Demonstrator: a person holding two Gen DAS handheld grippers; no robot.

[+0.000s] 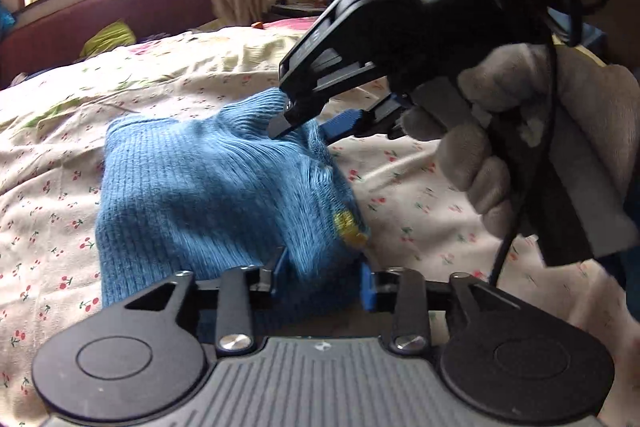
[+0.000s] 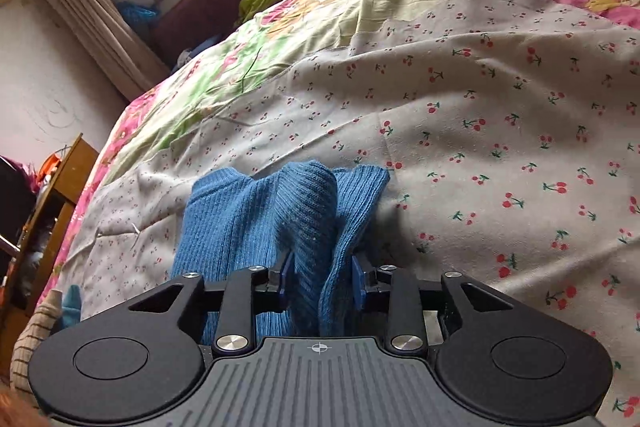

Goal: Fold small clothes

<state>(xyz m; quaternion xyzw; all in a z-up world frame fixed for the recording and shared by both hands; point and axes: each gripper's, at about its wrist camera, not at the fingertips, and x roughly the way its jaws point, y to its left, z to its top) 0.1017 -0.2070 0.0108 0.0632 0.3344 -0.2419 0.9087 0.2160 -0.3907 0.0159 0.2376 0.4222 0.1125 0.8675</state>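
Left wrist view: left gripper [image 1: 324, 277] jaws part-spread, blue knit garment [image 1: 208, 195] bunched between them on the cherry-print bedsheet [image 1: 420, 211], pad contact unclear; gloved hand [image 1: 520, 147] brings the right gripper [image 1: 316, 125] to the far edge. Right wrist view: right gripper [image 2: 322, 279] jaws part-spread astride a garment [image 2: 256, 219] ridge, likely release after a fold; next, back out and flatten.

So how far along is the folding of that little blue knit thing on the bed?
The blue knit garment already looks doubled over on the cherry-print bedspread. Both the left gripper and the right gripper have cloth between parted jaws, seemingly letting go. Left: flattening the bunched ridge and any final fold.
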